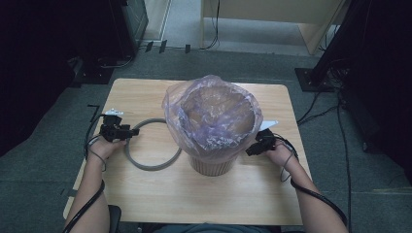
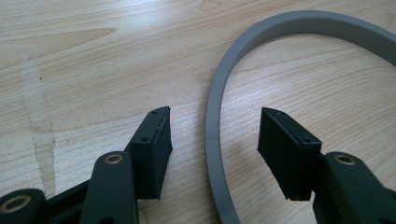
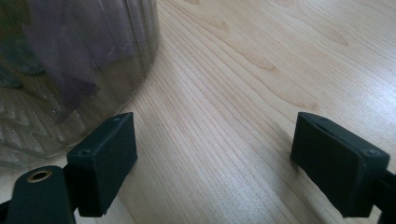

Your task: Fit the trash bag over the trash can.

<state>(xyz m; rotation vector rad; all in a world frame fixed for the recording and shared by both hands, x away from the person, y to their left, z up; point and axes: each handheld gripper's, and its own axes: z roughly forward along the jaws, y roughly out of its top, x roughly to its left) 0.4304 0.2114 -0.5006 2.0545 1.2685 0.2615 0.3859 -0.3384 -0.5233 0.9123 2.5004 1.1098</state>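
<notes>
left tongs (image 2: 215,140): jaws apart, straddling grey ring (image 2: 215,154) | ring flat on wooden table (image 2: 93,70)

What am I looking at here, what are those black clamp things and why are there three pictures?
A person at a wooden table holds a hand tool with two black jaws in each hand. One picture looks down from above; the other two come from cameras riding on each tool. A bin lined with a purple bag stands in the middle, a grey ring lies flat beside it. The left gripper straddles the ring with its jaws open, not yet pinching. The right gripper waits open and empty beside the bin.
</notes>
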